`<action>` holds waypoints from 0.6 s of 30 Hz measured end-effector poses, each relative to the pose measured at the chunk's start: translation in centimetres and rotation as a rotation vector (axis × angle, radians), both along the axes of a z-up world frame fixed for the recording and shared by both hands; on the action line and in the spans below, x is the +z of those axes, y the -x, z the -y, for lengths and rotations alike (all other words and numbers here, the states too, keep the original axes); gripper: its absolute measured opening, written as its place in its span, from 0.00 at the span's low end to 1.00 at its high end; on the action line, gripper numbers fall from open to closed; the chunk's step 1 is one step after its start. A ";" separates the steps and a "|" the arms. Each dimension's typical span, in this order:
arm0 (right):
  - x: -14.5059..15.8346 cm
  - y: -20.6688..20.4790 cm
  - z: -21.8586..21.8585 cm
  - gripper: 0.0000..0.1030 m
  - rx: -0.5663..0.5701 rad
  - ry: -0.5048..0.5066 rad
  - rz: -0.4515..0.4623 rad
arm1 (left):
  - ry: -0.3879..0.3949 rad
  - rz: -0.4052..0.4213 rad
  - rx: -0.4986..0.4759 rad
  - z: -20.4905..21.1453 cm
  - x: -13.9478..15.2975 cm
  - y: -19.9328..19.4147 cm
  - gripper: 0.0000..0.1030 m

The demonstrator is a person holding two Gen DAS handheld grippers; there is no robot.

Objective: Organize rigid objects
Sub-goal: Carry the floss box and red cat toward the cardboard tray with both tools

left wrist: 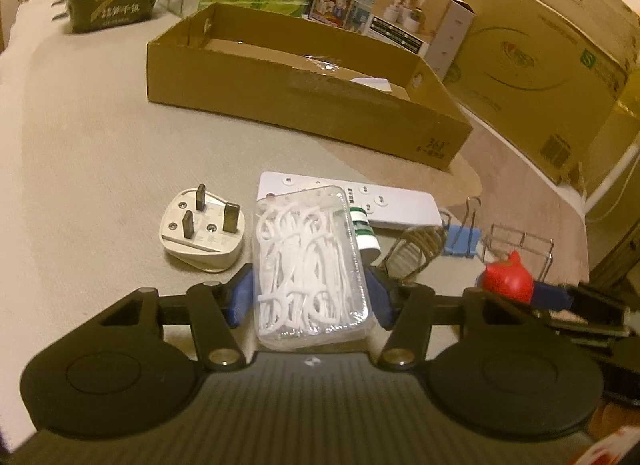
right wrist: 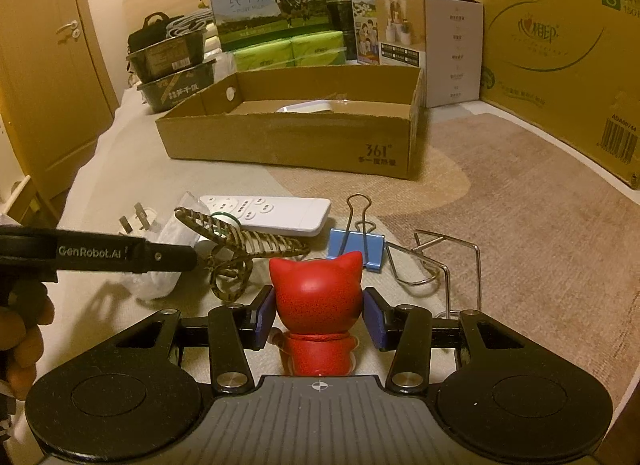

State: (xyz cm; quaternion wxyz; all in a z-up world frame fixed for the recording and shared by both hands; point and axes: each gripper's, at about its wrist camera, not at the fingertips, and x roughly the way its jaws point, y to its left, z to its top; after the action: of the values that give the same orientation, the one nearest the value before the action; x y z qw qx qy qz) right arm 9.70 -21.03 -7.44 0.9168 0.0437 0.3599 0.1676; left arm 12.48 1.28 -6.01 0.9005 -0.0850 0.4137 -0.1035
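Left wrist view: left gripper (left wrist: pixel 310 297) has its jaws narrowed onto the clear floss-pick box (left wrist: pixel 310 261); the smooth shell could slip. Right gripper (right wrist: pixel 319 315) pinches the red cat figurine (right wrist: pixel 316 297), which might tip. Farther off waits the cardboard box (right wrist: pixel 288 141).

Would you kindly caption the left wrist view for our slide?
Left claw closed on a clear box of floss picks, beside a white plug, cardboard box beyond.

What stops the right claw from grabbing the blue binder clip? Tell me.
Probably can't as things stand: the right claw is shut on the red cat figurine, which stands between it and the blue binder clip. It would have to put the figurine down first.
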 end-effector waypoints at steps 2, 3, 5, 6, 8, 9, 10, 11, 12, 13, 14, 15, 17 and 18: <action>0.1 0.1 0.0 0.45 -0.001 0.002 0.001 | -0.015 0.006 -0.010 0.0 0.1 0.4 0.53; 0.1 0.3 -0.1 0.45 -0.002 0.002 0.002 | -0.021 0.008 -0.013 0.0 0.2 0.6 0.52; 0.2 0.4 -0.1 0.45 -0.002 0.002 0.002 | -0.031 0.012 -0.017 0.0 0.4 1.1 0.52; 0.2 0.4 -0.1 0.45 -0.002 0.003 0.004 | -0.036 0.017 -0.018 -0.1 0.5 1.3 0.52; 0.4 0.7 -0.1 0.45 -0.002 0.000 0.006 | -0.046 0.024 -0.020 -0.1 0.7 1.7 0.51; 0.5 0.9 -0.2 0.45 -0.001 -0.001 0.007 | -0.049 0.027 -0.022 -0.1 0.8 1.9 0.51; 0.5 1.1 -0.2 0.45 -0.001 0.000 0.009 | -0.051 0.030 -0.025 -0.1 1.0 2.0 0.51; 0.6 1.2 -0.3 0.45 -0.001 0.001 0.011 | -0.054 0.032 -0.028 -0.1 1.1 2.1 0.51; 0.7 1.3 -0.3 0.45 -0.002 0.000 0.011 | -0.056 0.035 -0.030 -0.1 1.2 2.2 0.51; 0.7 1.4 -0.3 0.45 -0.004 -0.002 0.011 | -0.058 0.037 -0.031 -0.1 1.3 2.3 0.51; 0.8 1.5 -0.3 0.45 -0.005 -0.004 0.012 | -0.060 0.039 -0.032 -0.2 1.4 2.4 0.51; 0.9 1.6 -0.3 0.45 -0.005 -0.006 0.014 | -0.062 0.041 -0.034 -0.1 1.5 2.5 0.51; 1.2 1.8 -0.3 0.45 -0.004 -0.008 0.021 | -0.068 0.047 -0.037 -0.1 1.7 2.7 0.51; 1.3 1.9 -0.3 0.45 -0.005 -0.008 0.023 | -0.068 0.048 -0.038 -0.1 1.8 2.8 0.51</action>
State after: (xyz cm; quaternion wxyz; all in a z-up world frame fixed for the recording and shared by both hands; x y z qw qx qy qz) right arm 7.83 -20.69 -6.10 0.9211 0.0464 0.3483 0.1675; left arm 9.68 1.36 -4.25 0.9105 -0.0440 0.3966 -0.1082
